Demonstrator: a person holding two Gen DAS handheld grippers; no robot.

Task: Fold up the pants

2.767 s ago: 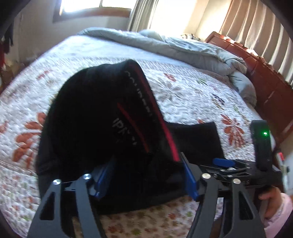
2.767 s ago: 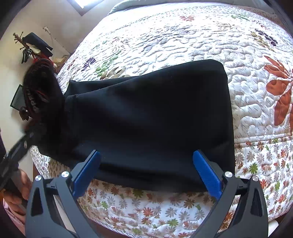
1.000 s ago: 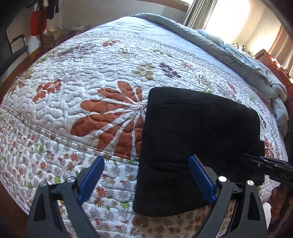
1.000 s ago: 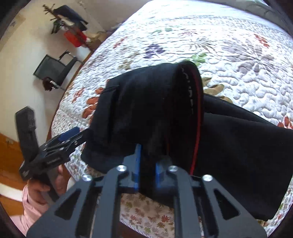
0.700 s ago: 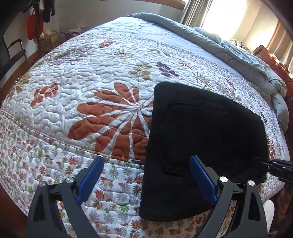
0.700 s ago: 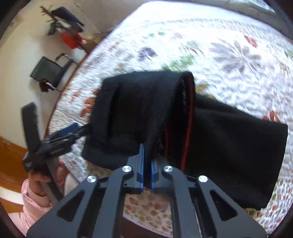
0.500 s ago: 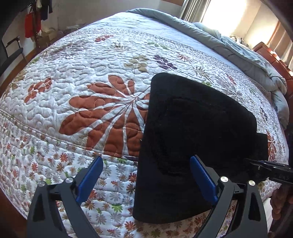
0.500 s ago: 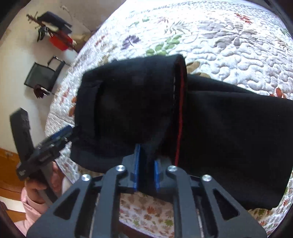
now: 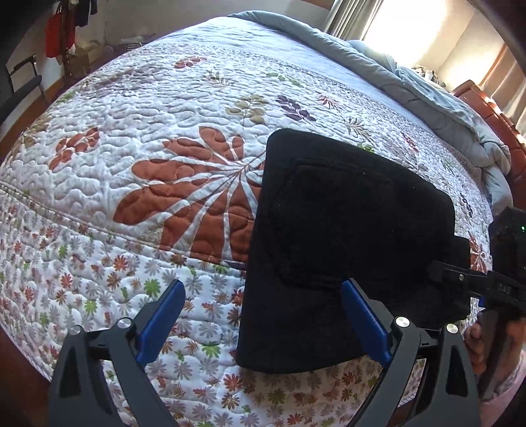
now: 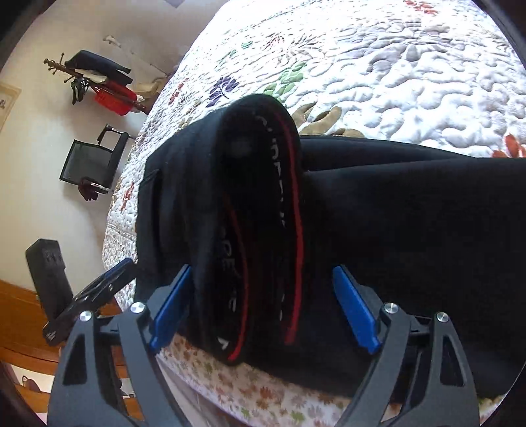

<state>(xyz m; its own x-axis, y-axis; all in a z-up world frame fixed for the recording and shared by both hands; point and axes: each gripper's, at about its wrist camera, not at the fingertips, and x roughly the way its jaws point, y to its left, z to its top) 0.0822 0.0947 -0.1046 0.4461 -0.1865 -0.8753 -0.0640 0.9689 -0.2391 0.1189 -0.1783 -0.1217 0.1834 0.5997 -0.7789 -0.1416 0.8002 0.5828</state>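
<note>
- while the right gripper [image 10: 263, 307] lets its jaws spread apart, the red-trimmed waistband [image 10: 263, 223] of the black pants [image 10: 411, 230] stands between the blue pads; the left pad sits close against the cloth, the right pad is clear of it, so the grip looks released.
- the step in hand reads as laying the waist end over the rest of the pants and letting go; the fold looks nearly complete.
- the left gripper [image 9: 263, 323] hangs with its jaws wide apart and holds nothing; its right pad overlaps the near edge of the folded pants [image 9: 345, 236] in its own view, and whether it touches the cloth i cannot tell.
- in the left view the pants make a compact dark block near the bed's near edge, with a patch pocket [image 9: 332, 223] facing up.
- next, the waistband probably needs pressing flat, since it stands up in a hump and could slump or roll open; the grippers should back off without dragging the soft cloth.
- the surface is a quilted bedspread [image 9: 148, 138] with rust-coloured leaves and small flowers, soft and ridged.
- a grey duvet [image 9: 411, 85] lies bunched at the far side, by a wooden headboard [image 9: 493, 111] and bright curtains [image 9: 348, 13].
- a coat rack [image 10: 95, 82] and a black chair [image 10: 92, 161] stand by the pale wall.
</note>
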